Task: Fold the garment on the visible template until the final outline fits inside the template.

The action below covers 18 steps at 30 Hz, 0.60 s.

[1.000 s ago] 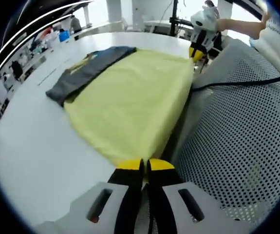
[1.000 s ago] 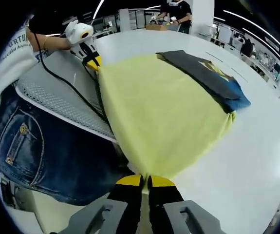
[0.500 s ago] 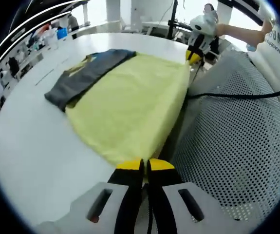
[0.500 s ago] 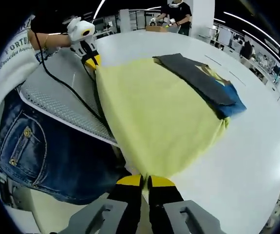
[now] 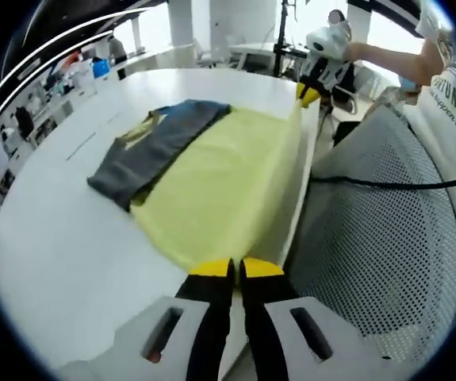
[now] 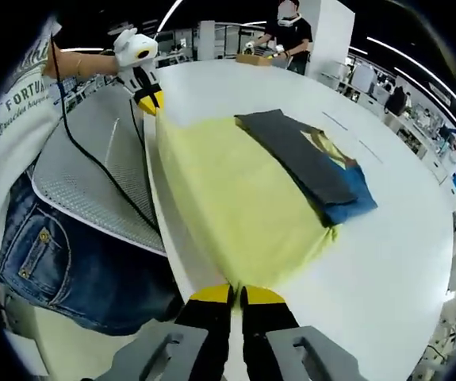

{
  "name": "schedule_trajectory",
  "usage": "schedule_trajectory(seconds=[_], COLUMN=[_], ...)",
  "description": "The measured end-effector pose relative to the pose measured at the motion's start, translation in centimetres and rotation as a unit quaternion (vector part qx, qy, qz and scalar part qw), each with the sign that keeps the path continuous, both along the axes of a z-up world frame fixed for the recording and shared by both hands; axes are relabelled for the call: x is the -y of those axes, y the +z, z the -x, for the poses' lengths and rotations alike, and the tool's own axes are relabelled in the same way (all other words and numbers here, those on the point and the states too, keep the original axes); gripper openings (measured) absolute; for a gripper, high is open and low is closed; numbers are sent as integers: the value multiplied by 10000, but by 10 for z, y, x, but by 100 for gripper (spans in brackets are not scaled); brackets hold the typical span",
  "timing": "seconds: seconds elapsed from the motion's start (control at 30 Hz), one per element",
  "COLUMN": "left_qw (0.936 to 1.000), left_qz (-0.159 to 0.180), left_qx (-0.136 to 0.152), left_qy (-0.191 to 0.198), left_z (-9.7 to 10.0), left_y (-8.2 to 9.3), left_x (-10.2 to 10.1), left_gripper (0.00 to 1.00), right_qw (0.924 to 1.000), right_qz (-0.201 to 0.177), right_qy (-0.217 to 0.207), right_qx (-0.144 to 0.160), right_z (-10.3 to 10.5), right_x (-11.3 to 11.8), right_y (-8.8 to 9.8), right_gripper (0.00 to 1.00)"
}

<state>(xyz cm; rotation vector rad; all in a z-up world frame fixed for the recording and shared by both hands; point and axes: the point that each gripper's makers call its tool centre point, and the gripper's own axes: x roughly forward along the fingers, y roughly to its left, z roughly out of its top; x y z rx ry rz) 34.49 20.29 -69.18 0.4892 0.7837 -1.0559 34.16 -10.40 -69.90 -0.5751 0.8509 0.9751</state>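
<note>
While the yellow garment (image 5: 220,186) lies spread across the white worktop (image 5: 61,238), each tool pinches one of its near corners. Seen from the left gripper view, the left tool (image 5: 236,270) has its yellow-tipped jaws pressed together on the cloth's edge at the worktop's rim. Far along that same edge, the right tool (image 5: 308,94) grips the other corner, a hand (image 5: 358,50) behind it. From the right gripper view, the right tool (image 6: 236,295) is likewise clamped on the garment (image 6: 235,198) with no gap between its jaws, and the left tool (image 6: 149,100) holds the far corner. On the garment's side away from the person rests a dark grey folded piece (image 5: 156,147) with blue and yellow showing beneath it; the same piece (image 6: 307,163) lies along the garment's far edge in the right gripper view, its blue end (image 6: 353,198) toward the near corner. Beside the garment's held edge, off the worktop, sits a white perforated surface (image 5: 378,238), crossed by a black cable (image 5: 386,182). Blue jeans (image 6: 61,262) and a white printed shirt (image 6: 21,119) show beside that mesh (image 6: 93,175)
</note>
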Motion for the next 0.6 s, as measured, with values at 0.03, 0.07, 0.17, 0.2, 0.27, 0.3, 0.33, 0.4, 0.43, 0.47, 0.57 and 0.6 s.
schedule_trajectory(seconds=[0.03, 0.07, 0.17, 0.2, 0.27, 0.3, 0.33, 0.4, 0.43, 0.47, 0.57, 0.6], left_qw=[10000, 10000, 9999, 9999, 9999, 9999, 9999, 9999, 9998, 9998, 9996, 9995], left_qz=[-11, -21, -59, -90, -94, -84, -75, -72, -72, -68, -58, -69], left_qx=[5, 23, 48, 35, 40, 48, 63, 120, 140, 155, 247, 299], left_qy=[-15, -34, -105, -114, -99, -83, -77, -74, -108, -114, -84, -76], left_z=[-1, -2, -8, -9, -15, -18, -21, -27, -30, -31, -43, -46], left_y=[1, 2, 7, 8, 11, 13, 16, 20, 22, 23, 26, 27], left_x=[0, 0, 1, 1, 0, 0, 1, 1, 2, 2, 2, 2], left_gripper=[0, 0, 0, 0, 0, 0, 0, 0, 0, 0, 0, 0], right_qw=[10000, 10000, 9998, 9998, 9996, 9995, 9994, 9992, 9990, 9990, 9987, 9986], right_qz=[5, 19, 67, 68, 89, 100, 109, 114, 109, 93, 33, 20], right_qy=[14, 31, 64, 72, 92, 100, 108, 108, 114, 88, 1, -5], right_qx=[16, 51, 163, 174, 256, 270, 305, 356, 407, 418, 509, 523], right_z=[-2, -4, -12, -14, -20, -22, -25, -28, -31, -33, -43, -44], right_x=[0, 0, 0, 0, -1, -1, 0, 0, 0, 0, 1, 1], right_y=[1, 3, 7, 9, 12, 13, 14, 17, 19, 20, 24, 25], right_gripper=[0, 0, 0, 0, 0, 0, 0, 0, 0, 0, 0, 0])
